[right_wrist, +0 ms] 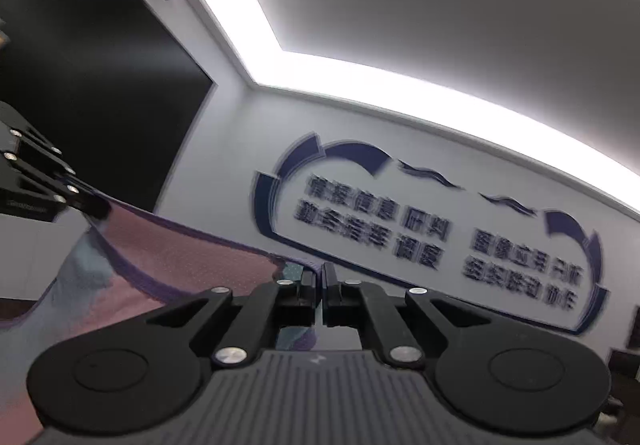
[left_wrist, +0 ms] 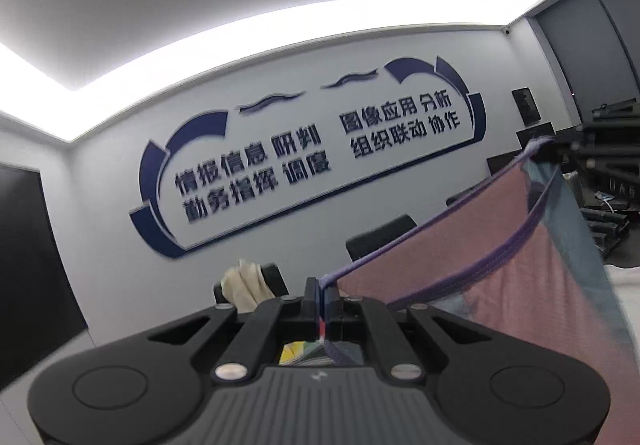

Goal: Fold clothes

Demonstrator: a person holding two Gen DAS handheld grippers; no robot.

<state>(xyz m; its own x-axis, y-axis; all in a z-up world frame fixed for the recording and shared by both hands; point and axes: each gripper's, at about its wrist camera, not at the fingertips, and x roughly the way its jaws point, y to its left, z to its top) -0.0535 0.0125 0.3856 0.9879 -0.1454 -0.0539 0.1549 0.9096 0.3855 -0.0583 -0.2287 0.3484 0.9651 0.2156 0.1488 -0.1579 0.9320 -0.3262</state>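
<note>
the left claw [left_wrist: 323,295] is clamped tight on a purple-trimmed edge of the pink garment [left_wrist: 500,245], and the right claw [right_wrist: 323,281] is likewise closed hard on the same cloth, which shows at its left finger and below the fingers. only the left wrist view shows the far end of the span: the purple hem [left_wrist: 440,233] runs up and to the right from the pinched fingers to the other claw, dark against the right edge, with pink and pale blue panels hanging below it. it also shows black chair backs [left_wrist: 380,237] and a cream cloth [left_wrist: 244,285] low against the wall. only the right wrist view shows the left claw from outside, at the left edge, with the garment stretched from it down to the right. the cloth is held in the air between the two claws, its long axis running from one to the other, the hem taut along the top. both views face the blue wall sign [left_wrist: 304,153] and the bright ceiling light strip [right_wrist: 360,77].
</note>
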